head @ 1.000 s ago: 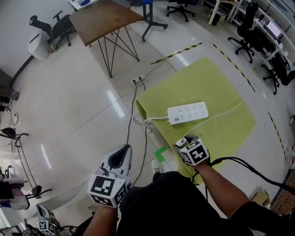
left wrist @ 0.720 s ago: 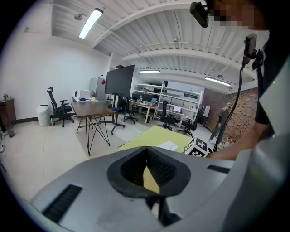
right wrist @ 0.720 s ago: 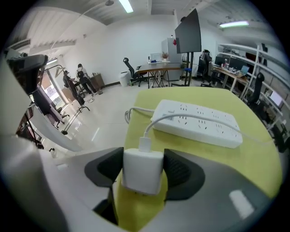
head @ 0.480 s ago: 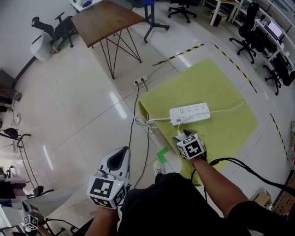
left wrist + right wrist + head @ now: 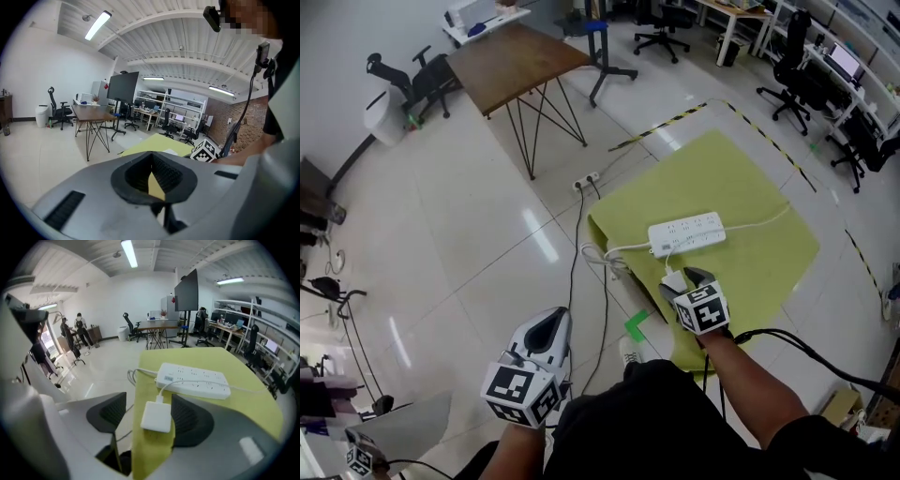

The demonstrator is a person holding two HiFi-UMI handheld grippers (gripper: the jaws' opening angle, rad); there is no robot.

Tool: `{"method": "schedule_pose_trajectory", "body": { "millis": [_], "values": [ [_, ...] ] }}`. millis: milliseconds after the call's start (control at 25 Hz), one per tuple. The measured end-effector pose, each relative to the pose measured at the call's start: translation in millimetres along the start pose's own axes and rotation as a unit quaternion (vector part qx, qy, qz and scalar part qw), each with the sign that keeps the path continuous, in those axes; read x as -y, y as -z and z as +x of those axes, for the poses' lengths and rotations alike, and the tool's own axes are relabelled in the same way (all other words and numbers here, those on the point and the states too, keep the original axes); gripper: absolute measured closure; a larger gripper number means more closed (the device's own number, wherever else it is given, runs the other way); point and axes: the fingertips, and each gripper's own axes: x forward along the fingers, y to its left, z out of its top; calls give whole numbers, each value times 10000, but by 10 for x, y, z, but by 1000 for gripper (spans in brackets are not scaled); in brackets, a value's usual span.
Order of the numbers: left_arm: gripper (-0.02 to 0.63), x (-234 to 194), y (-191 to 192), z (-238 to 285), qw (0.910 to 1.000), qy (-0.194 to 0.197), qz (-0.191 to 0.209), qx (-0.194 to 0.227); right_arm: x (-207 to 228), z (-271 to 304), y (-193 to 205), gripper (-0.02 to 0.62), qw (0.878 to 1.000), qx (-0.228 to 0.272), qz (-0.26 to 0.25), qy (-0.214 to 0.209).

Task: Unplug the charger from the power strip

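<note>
The right gripper's (image 5: 149, 401) jaws are opening either side of the white charger (image 5: 157, 416), lying on the yellow-green mat (image 5: 225, 362) near the power strip (image 5: 193, 379), while the left gripper (image 5: 151, 157) stays out of it, pinched together on nothing.

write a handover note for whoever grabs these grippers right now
Left gripper: shut, empty, off to the side of the work.
Right gripper: jaws opening around the flat white square charger, pads not pinching it.
The charger lies on the yellow-green mat, clear of the long white power strip.
Done: charger unplugged and lying flat.
Left: lift the right gripper away.
</note>
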Motion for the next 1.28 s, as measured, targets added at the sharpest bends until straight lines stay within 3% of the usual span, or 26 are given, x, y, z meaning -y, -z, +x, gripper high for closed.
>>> {"method": "schedule_pose_trajectory", "body": {
  "millis": [120, 280, 440, 600, 680, 920, 1280],
  "values": [
    [600, 90, -14, -184, 9998, 188, -21, 76, -264, -457, -210, 394, 9948, 811, 528, -329],
    [600, 208, -3, -549, 9987, 460, 99, 189, -580, -1129, -329, 594, 9798, 1754, 933, -206],
    [600, 299, 145, -943, 9966, 761, 215, 244, -1198, -1700, -218, 594, 9589, 2371, 1411, -668],
    [600, 493, 408, -1198, 9933, 1124, 260, 70, -1776, -2382, -13, 594, 9201, 2997, 2208, -1223],
    [600, 601, 525, -1238, 9914, 1272, 290, -46, -1967, -2694, 100, 594, 9114, 3197, 2282, -1232],
    [600, 1003, 459, -1293, 9853, 1618, 539, 93, -2256, -3298, 397, 594, 9376, 3122, 1392, -644],
    [600, 1518, 479, -1303, 9887, 1340, 501, 441, -2179, -3891, 974, 594, 9518, 2899, 930, -383]
  ]
}}
